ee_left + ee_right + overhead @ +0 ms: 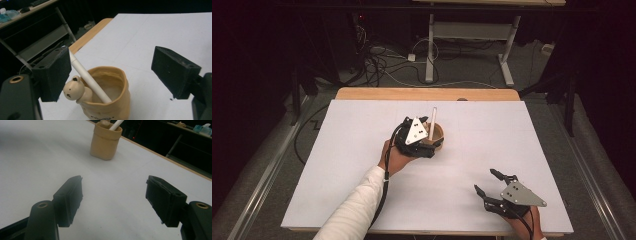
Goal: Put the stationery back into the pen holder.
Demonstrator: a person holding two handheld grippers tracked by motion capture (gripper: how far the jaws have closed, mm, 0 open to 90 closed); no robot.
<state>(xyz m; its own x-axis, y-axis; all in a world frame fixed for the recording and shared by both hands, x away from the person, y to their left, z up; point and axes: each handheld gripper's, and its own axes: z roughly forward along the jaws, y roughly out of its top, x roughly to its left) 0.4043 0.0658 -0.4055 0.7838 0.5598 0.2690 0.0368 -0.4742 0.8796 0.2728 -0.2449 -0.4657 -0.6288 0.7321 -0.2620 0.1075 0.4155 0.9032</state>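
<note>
I am holding my left gripper point(428, 141) over the tan cup point(110, 95) at the middle of the high view, jaws spread wide around it. A white stick point(87, 78) is leaning inside the cup. My right gripper point(488, 182) is waiting at lower right, jaws apart over the white table point(362, 165).

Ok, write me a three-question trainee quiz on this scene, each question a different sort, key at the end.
1. True or false: the white pen lies flat on the table.
2. Which gripper is at the tan cup: (a) left gripper (b) right gripper?
3. Fill in: a small ___ figure sits on the cup's rim.

Key: 1 false, it leans in the cup; 2 a; 3 bear.
</note>
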